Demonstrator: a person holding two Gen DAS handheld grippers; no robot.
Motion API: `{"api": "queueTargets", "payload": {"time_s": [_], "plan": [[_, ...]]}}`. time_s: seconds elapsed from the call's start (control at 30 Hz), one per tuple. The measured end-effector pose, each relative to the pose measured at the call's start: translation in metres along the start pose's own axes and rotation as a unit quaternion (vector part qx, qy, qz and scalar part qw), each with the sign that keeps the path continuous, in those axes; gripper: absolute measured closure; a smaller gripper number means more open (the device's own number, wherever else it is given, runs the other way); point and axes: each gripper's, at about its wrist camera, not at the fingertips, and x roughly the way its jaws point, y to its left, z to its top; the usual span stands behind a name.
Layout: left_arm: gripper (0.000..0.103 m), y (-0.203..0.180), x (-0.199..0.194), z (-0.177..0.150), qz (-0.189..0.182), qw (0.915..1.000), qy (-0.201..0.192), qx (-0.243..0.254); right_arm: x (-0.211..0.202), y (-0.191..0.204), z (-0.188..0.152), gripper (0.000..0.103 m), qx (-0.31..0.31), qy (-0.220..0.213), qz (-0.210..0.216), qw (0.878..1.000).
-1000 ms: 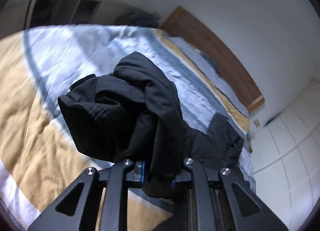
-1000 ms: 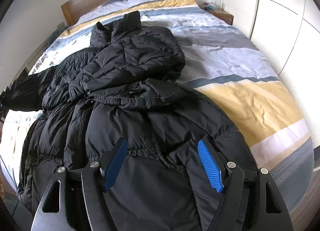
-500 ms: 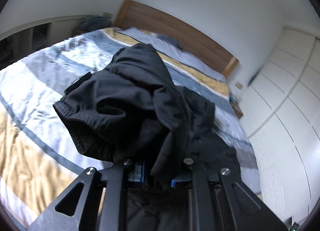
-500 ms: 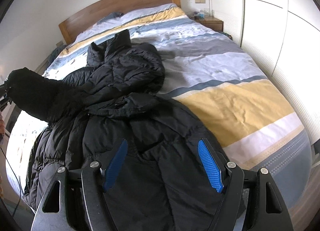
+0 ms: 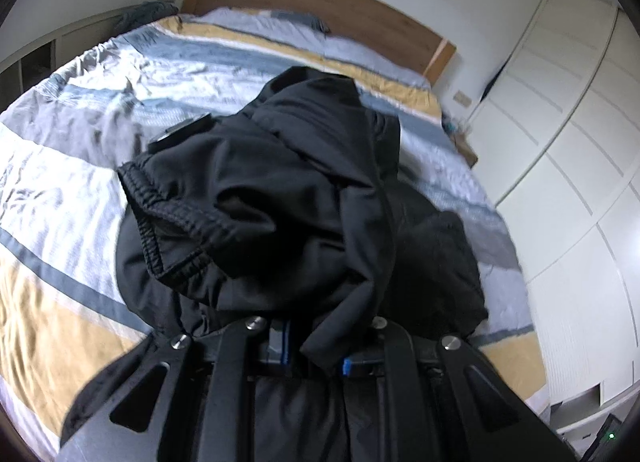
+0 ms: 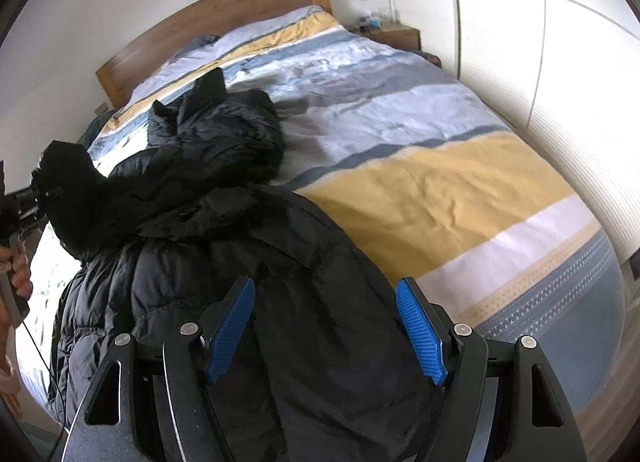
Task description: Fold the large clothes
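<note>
Sleeve (image 5: 280, 198), clenched in left gripper (image 5: 316, 358), is swinging in over soft, bulky, slippery jacket (image 6: 280, 302); right gripper (image 6: 324, 326) is hovering open above hem, best gripped at seams.

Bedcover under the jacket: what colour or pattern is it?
The bedcover has broad stripes of yellow, white, grey and blue. The right wrist view shows it best.

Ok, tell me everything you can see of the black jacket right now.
The black jacket is a quilted puffer, matte and puffy, lying rumpled along one side of the striped bed, collar end toward the headboard. One sleeve, with an elastic cuff, is lifted off the bed, pinched in the left claw. The right claw hangs open above the lower part.
</note>
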Motion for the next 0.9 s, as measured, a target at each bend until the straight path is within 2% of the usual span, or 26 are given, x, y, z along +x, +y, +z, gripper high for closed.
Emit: {"api": "queueTargets", "payload": {"time_s": [0.13, 0.2, 0.4, 0.57, 0.63, 0.8, 0.9], "plan": [[0.083, -0.017, 0.022, -0.015, 0.009, 0.9997, 0.022, 0.008, 0.011, -0.012, -0.005, 0.031, 0.011, 0.011, -0.001, 1.000], [0.075, -0.022, 0.032, -0.021, 0.007, 0.9991, 0.040, 0.010, 0.017, -0.016, -0.008, 0.031, 0.015, 0.015, 0.000, 1.000], [0.062, -0.044, 0.050, -0.041, 0.002, 0.9968, 0.073, 0.033, 0.028, -0.019, -0.011, 0.031, 0.017, 0.028, 0.005, 0.999], [0.060, -0.058, 0.051, -0.056, -0.005, 0.9929, 0.100, 0.065, 0.030, -0.016, -0.011, 0.030, 0.011, 0.031, 0.006, 0.999], [0.060, -0.055, 0.046, -0.059, -0.020, 0.9912, 0.109, 0.072, 0.030, -0.012, -0.010, 0.030, 0.007, 0.033, 0.007, 0.999], [0.060, -0.051, 0.013, -0.057, -0.043, 0.9907, 0.086, 0.096, 0.030, 0.015, -0.005, 0.030, -0.027, 0.034, 0.012, 0.999], [0.060, -0.034, -0.005, -0.043, -0.034, 0.9930, 0.063, 0.094, 0.032, 0.045, 0.004, 0.030, -0.063, 0.031, 0.019, 0.997]]}}
